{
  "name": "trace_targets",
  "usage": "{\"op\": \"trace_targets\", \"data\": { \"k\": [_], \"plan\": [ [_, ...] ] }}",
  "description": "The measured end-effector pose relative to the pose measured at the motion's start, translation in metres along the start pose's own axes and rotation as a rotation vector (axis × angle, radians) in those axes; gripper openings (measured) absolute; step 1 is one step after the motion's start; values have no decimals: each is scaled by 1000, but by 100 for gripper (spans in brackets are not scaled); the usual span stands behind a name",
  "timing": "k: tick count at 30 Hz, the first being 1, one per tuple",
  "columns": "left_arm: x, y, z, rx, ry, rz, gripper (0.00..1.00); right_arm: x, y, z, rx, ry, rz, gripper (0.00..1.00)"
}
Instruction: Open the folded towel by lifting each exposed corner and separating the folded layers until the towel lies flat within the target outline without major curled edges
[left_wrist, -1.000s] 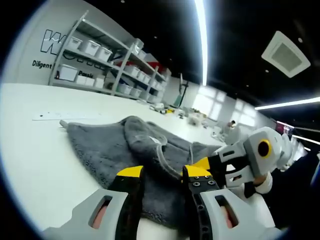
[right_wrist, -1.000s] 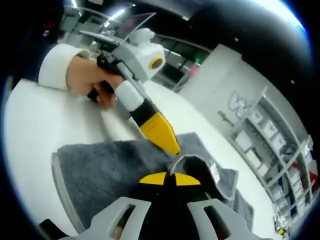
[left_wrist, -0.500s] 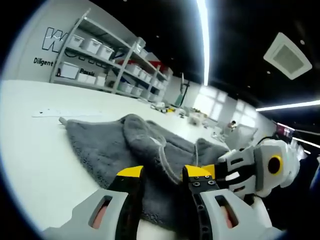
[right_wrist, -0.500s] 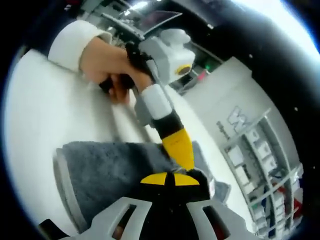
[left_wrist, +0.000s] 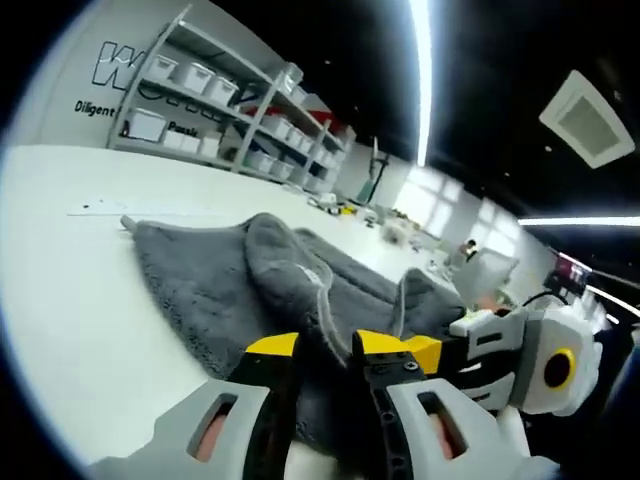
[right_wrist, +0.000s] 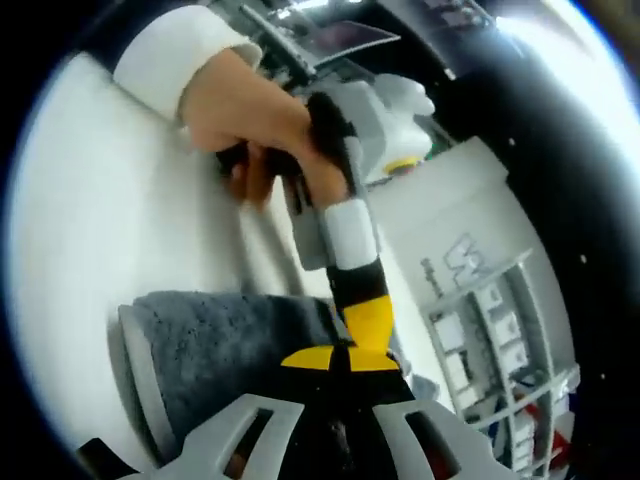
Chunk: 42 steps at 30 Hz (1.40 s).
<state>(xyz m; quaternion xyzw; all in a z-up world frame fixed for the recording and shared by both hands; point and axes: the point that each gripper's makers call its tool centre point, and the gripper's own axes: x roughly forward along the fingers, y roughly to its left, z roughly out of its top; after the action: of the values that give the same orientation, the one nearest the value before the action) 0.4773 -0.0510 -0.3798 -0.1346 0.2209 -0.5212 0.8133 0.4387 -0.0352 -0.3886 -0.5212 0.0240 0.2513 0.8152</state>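
A grey towel (left_wrist: 200, 280) lies rumpled on the white table (left_wrist: 70, 300), with a raised fold running toward my left gripper (left_wrist: 325, 345). Its yellow-tipped jaws stand close together with that fold pinched between them. My right gripper (left_wrist: 520, 360) comes in from the right, its tip at the towel's near edge. In the right gripper view the right gripper (right_wrist: 340, 358) is shut, tips meeting on a lifted edge of the towel (right_wrist: 230, 340). The left gripper (right_wrist: 372, 335), held by a hand (right_wrist: 240, 110), points down onto the towel just beyond those tips.
Bare table (right_wrist: 90, 230) stretches around the towel. A thin pale line (left_wrist: 150, 212) marks the table beyond the towel's far edge. Shelves with white bins (left_wrist: 220, 100) stand against the far wall, well away from the towel.
My left gripper's jaws have drawn closer together on the towel fold. The two grippers have come nearer each other, and the left one now stands steeper over the towel in the right gripper view.
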Motion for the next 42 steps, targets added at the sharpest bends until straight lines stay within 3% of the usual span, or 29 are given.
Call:
{"op": "trace_targets", "data": {
  "k": [11, 18, 21, 25, 27, 29, 31, 34, 36, 39, 40, 41, 42],
  "plan": [
    [-2, 1, -7, -52, 34, 17, 8, 3, 7, 6, -217, 41, -44, 0],
    [-7, 1, -3, -116, 29, 11, 5, 2, 5, 11, -292, 44, -83, 0],
    [-11, -2, -1, -158, 22, -15, 4, 1, 5, 16, -278, 17, -76, 0],
    [-18, -5, 4, -163, 2, -19, 3, -3, -1, 33, -271, -87, -104, 2],
    [-21, -6, 9, -174, -8, -35, 3, -5, -6, 35, -232, -103, -108, 15],
    [-23, -4, 11, -174, -12, -32, 3, -7, -12, 35, -202, -116, -120, 19],
    [-24, 1, 14, -166, -10, -24, 3, -9, -14, 37, -164, -143, -110, 16],
    [-25, 4, 16, -157, -8, -18, 3, -14, -15, 48, -40, -240, -74, 23],
    [-27, 5, 17, -152, -8, -13, 3, -22, -20, 56, 5, -295, -75, 22],
    [-32, 8, 19, -141, -7, -2, 3, -42, -29, 82, 80, -460, -62, 15],
    [-33, 10, 19, -133, -6, 8, 3, -55, -32, 96, 133, -568, -46, 12],
    [-34, 11, 19, -127, -3, 12, 3, -63, -38, 102, 170, -629, -49, 10],
    [-36, 13, 18, -127, -2, 13, 3, -67, -41, 104, 198, -650, -49, 8]
  ]
}}
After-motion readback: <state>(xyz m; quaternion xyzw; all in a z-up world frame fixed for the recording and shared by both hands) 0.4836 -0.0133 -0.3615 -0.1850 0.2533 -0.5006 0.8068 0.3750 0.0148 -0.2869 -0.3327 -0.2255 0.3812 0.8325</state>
